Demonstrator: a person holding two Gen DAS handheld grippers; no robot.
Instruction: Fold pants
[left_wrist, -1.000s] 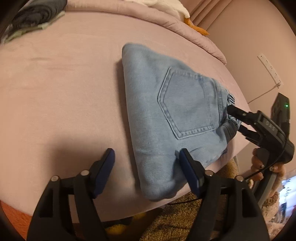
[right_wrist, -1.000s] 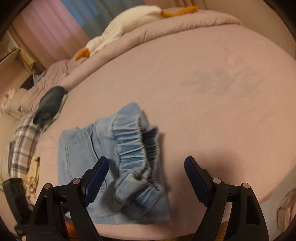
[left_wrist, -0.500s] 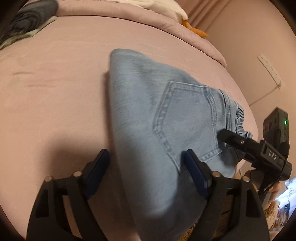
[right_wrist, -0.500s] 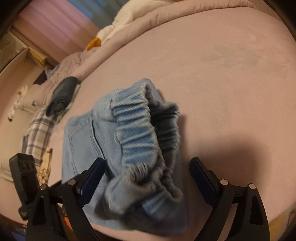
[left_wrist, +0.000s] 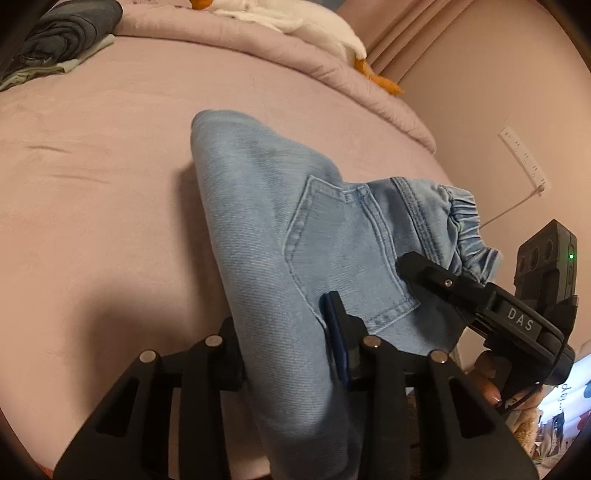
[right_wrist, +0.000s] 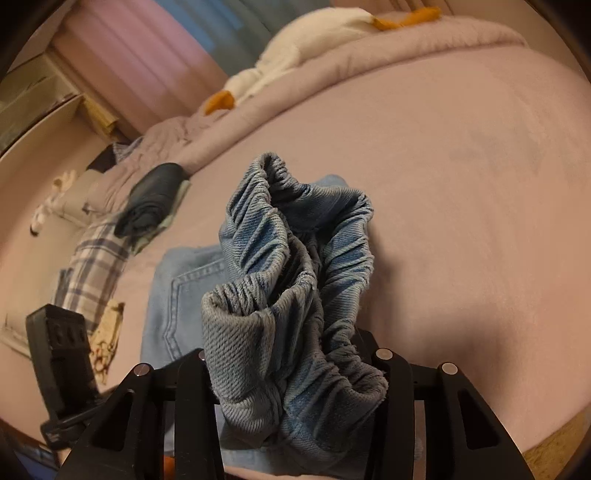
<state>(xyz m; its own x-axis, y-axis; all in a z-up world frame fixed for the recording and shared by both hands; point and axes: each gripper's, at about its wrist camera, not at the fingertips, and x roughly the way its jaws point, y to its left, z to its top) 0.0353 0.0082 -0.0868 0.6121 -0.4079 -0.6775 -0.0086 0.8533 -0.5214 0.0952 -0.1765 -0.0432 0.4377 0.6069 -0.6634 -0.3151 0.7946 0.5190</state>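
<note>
Both grippers, wide open second ago, now clamping folded light-blue denim pants (left_wrist: 295, 236): left gripper (left_wrist: 291, 343) pinching side fold, right gripper (right_wrist: 291, 365) bunching elastic waistband (right_wrist: 295, 236); bundle lifting off pink bed (left_wrist: 92, 184), likely for relocating.

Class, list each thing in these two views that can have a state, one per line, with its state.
left gripper: shut on the jeans' folded edge.
right gripper: shut on the elastic waistband.
jeans: folded, near side lifted off the bed, pocket up.
dark garment: folded, lying on the bed.
plaid cloth: spread out flat.
</note>
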